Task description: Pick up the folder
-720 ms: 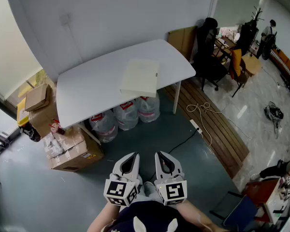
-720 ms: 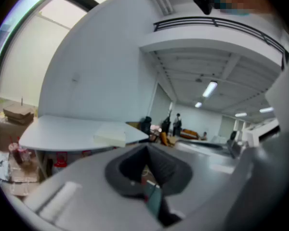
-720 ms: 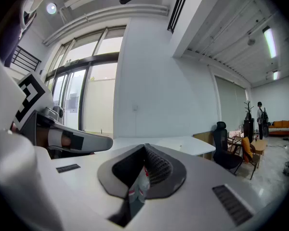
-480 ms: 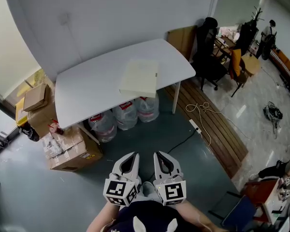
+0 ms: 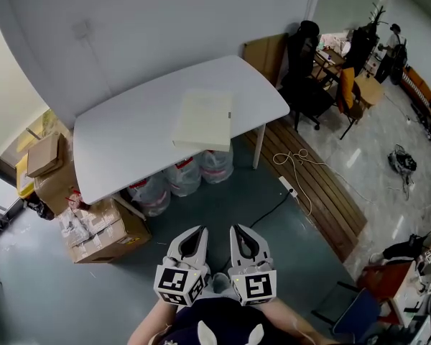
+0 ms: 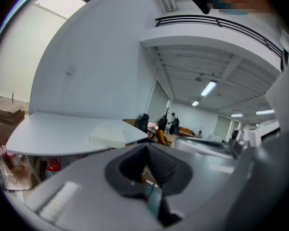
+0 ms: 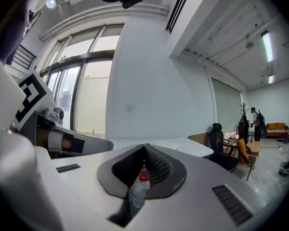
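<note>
A cream folder (image 5: 201,119) lies flat near the front edge of the white table (image 5: 122,131). The left gripper view shows the folder (image 6: 108,133) as a pale slab on the table (image 6: 48,136), well ahead. My left gripper (image 5: 196,234) and right gripper (image 5: 239,233) are held side by side close to the person's body, far short of the table, over the dark floor. Both are shut with nothing between the jaws, as the left gripper (image 6: 147,149) and right gripper (image 7: 144,148) show in their own views.
Large water bottles (image 5: 181,176) stand under the table. Cardboard boxes (image 5: 104,227) are stacked at its left end. A wooden slat panel (image 5: 323,192) with a cable and power strip (image 5: 290,187) lies on the floor at right. An office chair (image 5: 302,85) and people stand beyond.
The table and folder sit slightly lower and further left in the head view. Both grippers stay in the same place, shut.
</note>
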The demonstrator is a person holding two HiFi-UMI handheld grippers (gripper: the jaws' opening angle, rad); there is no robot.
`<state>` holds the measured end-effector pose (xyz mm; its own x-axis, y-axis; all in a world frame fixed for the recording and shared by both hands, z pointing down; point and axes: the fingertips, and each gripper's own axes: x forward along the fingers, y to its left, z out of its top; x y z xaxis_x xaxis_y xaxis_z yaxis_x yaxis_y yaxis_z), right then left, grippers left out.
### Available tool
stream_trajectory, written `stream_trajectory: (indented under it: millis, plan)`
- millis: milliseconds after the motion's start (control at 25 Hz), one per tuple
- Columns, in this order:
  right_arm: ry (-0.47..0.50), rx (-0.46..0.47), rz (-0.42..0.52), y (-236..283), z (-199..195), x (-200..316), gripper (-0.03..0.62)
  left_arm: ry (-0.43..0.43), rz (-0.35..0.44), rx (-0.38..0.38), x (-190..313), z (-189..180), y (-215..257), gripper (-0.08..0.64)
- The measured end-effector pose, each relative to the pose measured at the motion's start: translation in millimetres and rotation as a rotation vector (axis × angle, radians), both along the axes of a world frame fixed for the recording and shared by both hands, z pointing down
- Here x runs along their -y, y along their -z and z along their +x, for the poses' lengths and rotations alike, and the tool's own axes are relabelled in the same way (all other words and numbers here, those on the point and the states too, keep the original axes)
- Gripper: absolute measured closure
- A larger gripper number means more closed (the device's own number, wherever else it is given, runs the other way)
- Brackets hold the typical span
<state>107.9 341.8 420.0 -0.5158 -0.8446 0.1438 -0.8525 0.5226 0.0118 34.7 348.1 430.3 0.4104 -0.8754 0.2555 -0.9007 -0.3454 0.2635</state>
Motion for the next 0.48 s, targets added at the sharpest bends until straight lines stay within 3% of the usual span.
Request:
stream_trajectory:
  millis: [200,360,480]
  plan:
    - [-0.014,-0.005,0.005,2.6,-14.1,34.0,0.583,-0.041,0.052,0.059,33.0,-11.7,9.0,0.557]
    - [-0.029,-0.014,0.008,6.0,-22.3,56.7,0.583,-0.084,0.057,0.025,56.4,-16.0,13.0,0.557]
    - [-0.04,-0.013,0.015,10.9,-27.9,71.3,0.583,-0.105,0.12,0.023,69.9,-19.5,26.2,0.557]
